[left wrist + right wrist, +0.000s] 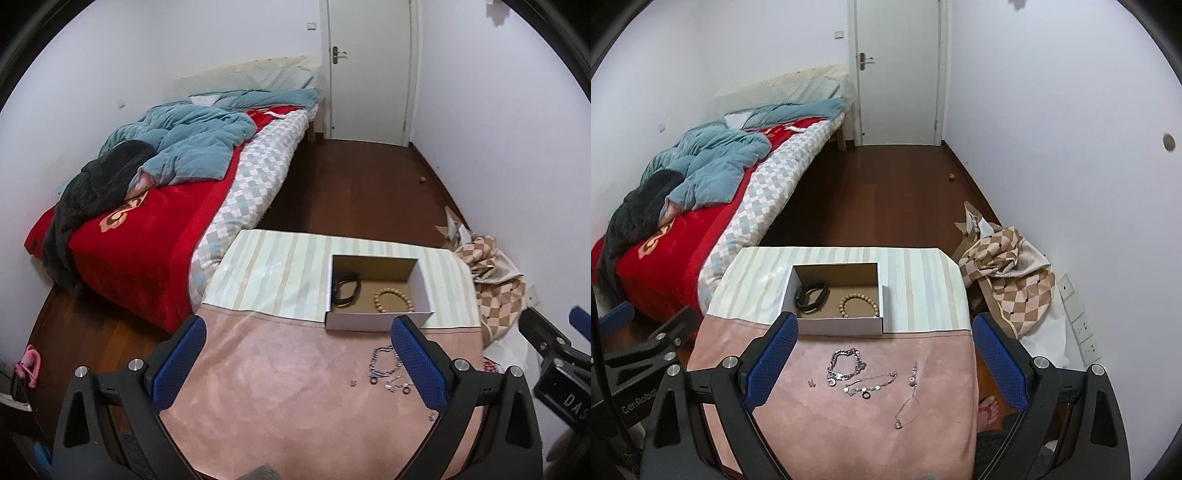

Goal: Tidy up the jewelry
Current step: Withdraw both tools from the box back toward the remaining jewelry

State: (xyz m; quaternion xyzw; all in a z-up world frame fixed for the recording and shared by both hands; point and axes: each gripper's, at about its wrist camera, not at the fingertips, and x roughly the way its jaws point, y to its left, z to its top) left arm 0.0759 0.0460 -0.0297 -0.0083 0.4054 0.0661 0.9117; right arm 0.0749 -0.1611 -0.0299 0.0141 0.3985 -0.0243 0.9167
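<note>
A white cardboard box (839, 325) (369, 320) stands on the table and holds a black band (812, 293) (345, 290) and a wooden bead bracelet (859, 305) (393, 301). On the pink cloth in front of it lie a coiled silver chain (846, 363) (384, 360), a charm chain (871, 384), a thin pendant necklace (908, 400) and small ear studs (812, 383) (353, 383). My left gripper (299, 363) is open and empty above the pink cloth. My right gripper (882, 363) is open and empty, hovering above the silver pieces.
The small table has a striped cloth (916, 280) at the back and a pink cloth (849, 435) in front. A bed (147, 192) stands to the left. A checkered cloth heap (1008, 273) lies on the floor at the right, by the wall sockets (1078, 325).
</note>
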